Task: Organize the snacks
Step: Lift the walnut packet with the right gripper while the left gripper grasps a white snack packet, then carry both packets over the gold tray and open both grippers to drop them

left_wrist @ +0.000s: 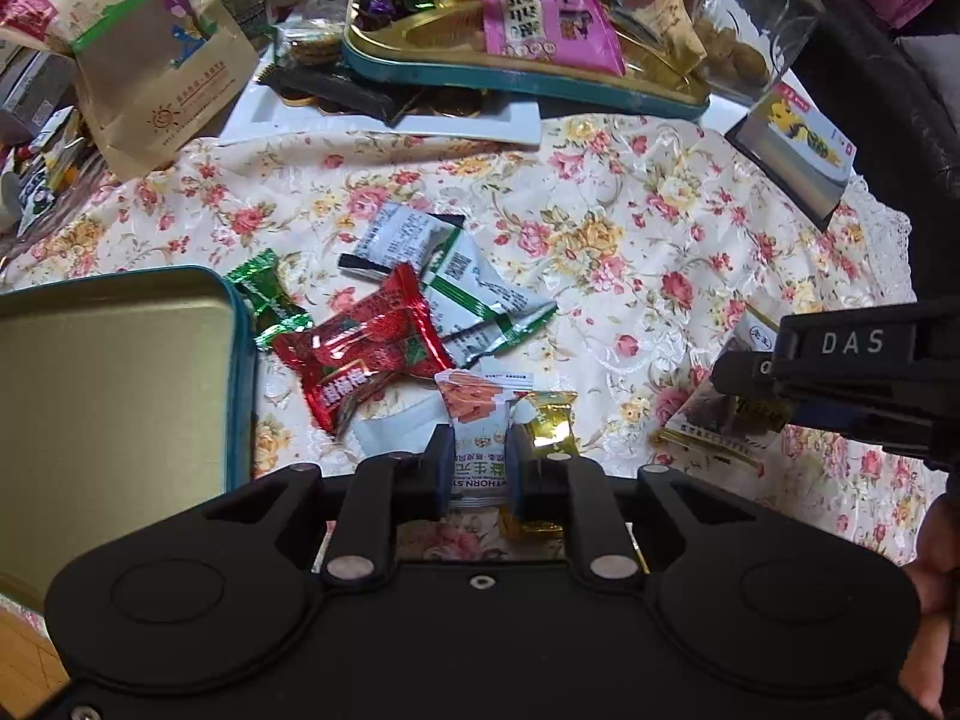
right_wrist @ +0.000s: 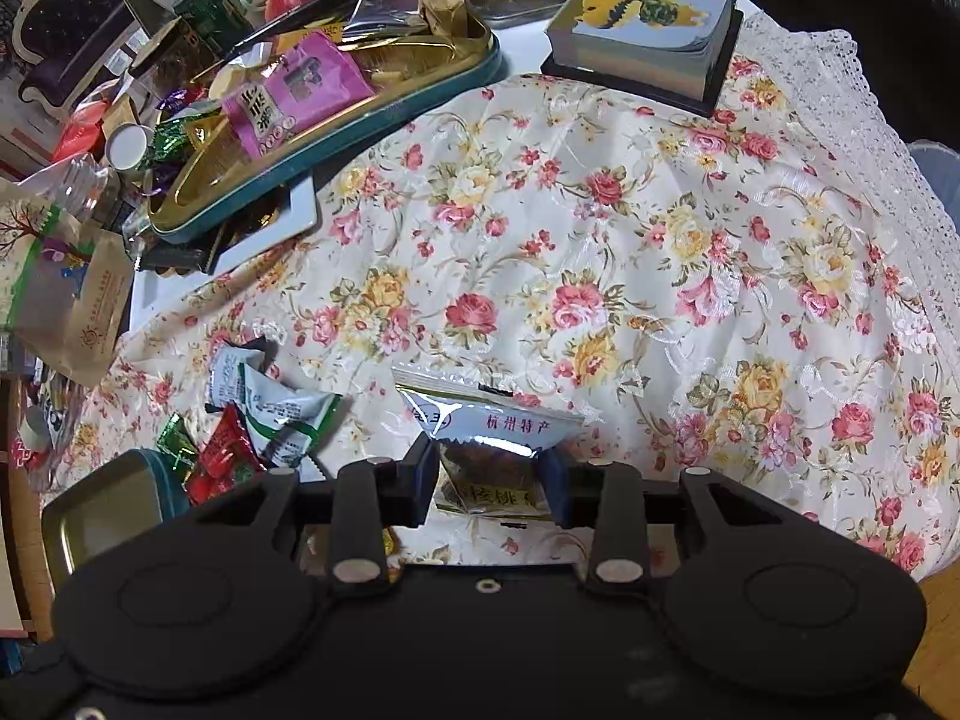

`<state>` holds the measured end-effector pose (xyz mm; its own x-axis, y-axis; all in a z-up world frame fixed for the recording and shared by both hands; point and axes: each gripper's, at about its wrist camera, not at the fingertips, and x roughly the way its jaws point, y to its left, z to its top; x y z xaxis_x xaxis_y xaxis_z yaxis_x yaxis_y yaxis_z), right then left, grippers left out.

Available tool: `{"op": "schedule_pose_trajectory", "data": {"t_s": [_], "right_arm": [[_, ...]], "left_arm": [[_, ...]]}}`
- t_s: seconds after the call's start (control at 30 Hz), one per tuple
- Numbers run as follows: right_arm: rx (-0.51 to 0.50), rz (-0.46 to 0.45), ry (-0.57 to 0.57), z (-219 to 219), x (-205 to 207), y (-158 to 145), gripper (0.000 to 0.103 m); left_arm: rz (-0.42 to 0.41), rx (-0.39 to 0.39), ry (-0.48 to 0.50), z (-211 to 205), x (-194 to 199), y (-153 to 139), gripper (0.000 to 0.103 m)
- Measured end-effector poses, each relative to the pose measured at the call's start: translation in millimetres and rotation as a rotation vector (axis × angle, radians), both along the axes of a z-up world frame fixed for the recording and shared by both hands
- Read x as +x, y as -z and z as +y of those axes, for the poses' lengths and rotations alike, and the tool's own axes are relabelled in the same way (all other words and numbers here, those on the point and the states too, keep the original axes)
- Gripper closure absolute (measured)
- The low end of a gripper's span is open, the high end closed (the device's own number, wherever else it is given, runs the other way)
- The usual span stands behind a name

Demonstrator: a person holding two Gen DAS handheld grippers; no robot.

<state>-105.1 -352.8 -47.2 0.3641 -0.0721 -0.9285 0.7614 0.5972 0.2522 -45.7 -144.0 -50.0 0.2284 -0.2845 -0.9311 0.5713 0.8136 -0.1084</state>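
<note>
While the left gripper (left_wrist: pixel 478 468) jaws clamp the orange-white packet (left_wrist: pixel 480 420), the right gripper (right_wrist: pixel 489 483) jaws pinch the silver packet (right_wrist: pixel 489 438).

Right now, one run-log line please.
left claw: shut on orange-white packet | right claw: shut on silver packet | tin: empty

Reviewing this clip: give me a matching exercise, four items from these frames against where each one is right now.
Items
1. white and orange snack packet
2. silver packet with a dark filling
3. pink packet
4. red strawberry packet

Places
A. lying loose on the floral cloth, beside the empty teal tin
B. between the pads of the right tool
C. in the gold-lined teal tray at the back
D. between the pads of the left tool

Pairs: 1-D, 2-B, 3-C, 4-A
</note>
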Motion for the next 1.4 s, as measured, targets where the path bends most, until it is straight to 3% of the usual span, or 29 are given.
{"op": "schedule_pose_trajectory", "data": {"t_s": [0.27, 0.47, 0.9, 0.97, 1.23, 1.4], "right_arm": [[-0.01, -0.024, -0.034, 16, 9, -9, 0.064], [-0.024, -0.055, -0.092, 40, 26, -20, 0.064], [-0.018, -0.154, -0.335, 137, 81, -49, 0.064], [-0.008, -0.173, -0.373, 155, 91, -53, 0.064], [0.033, -0.204, -0.469, 206, 114, -60, 0.064], [0.035, -0.176, -0.522, 226, 118, -52, 0.064]], "left_arm": [[-0.034, -0.025, -0.112, 35, 23, -29, 0.08], [-0.141, 0.03, -0.221, 73, 49, -53, 0.08], [-0.18, 0.184, -0.388, 157, 120, -73, 0.079], [-0.162, 0.19, -0.404, 169, 126, -69, 0.079], [0.073, 0.148, -0.429, 210, 151, -40, 0.079], [0.072, 0.199, -0.435, 224, 152, -32, 0.079]]}}
